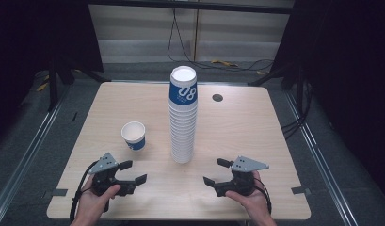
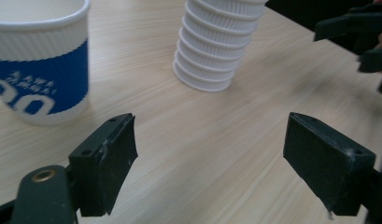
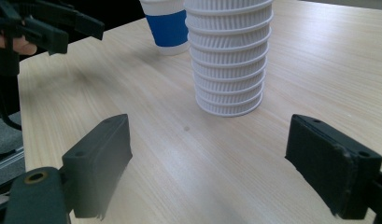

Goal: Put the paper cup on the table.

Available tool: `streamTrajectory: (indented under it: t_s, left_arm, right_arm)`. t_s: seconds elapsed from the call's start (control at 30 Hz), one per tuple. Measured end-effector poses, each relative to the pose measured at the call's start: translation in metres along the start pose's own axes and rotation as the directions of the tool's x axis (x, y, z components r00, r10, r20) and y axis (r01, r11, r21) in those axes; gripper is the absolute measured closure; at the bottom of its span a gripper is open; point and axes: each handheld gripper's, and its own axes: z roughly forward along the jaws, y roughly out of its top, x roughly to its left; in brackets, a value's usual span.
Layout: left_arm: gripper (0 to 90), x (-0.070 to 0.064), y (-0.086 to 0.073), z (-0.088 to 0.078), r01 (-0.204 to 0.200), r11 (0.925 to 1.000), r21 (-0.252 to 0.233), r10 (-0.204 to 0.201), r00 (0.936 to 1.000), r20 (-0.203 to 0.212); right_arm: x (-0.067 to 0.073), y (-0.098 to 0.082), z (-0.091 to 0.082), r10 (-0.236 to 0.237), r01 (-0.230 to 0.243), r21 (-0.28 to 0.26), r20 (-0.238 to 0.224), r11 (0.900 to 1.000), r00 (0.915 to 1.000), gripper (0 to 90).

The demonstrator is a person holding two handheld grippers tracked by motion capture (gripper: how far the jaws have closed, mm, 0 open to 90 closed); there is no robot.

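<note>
Both grippers rest low on the surface (image 1: pixel 237 122) with jaws spread wide and empty, left gripper (image 1: pixel 132 172) sitting just below the single cup (image 1: pixel 133 135), nearer it than the right gripper (image 1: pixel 216 171), while the tall upright cup stack (image 1: pixel 183 117) stands ahead between them.

High view looks down from above; both gripper views sit low, sharing the cup stack (image 1: pixel 183 117)

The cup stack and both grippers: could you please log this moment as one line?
left gripper: open, empty | right gripper: open, empty | cup stack: upright, mid-table, untouched | single cup: upright, left of stack, apart
</note>
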Motion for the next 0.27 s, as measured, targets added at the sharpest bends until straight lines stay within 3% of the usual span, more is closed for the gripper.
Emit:
streamTrajectory:
  t_s: [0.07,0.17,0.27]
  left_arm:
    - [17.0,0.0003,-0.0025,-0.0005,-0.072,0.9964,0.044,0.072,0.9974,-0.002]
    - [17.1,0.001,-0.0073,0.0016,-0.047,0.9976,0.052,0.047,0.9989,0.002]
    - [17.0,-0.0002,-0.0102,0.0015,-0.073,0.9951,0.066,0.071,0.9969,0.034]
  right_arm:
    - [0.0006,-0.001,0.0003,0.002,-0.002,-0.001,0.002,1.0,1.0,13.9]
    - [0.0009,-0.0034,0.0027,0.004,-0.004,0.009,0.006,1.0,1.0,13.9]
    - [0.0012,-0.0033,0.0021,-0.005,0.004,0.018,0.021,1.0,0.9998,14.0]
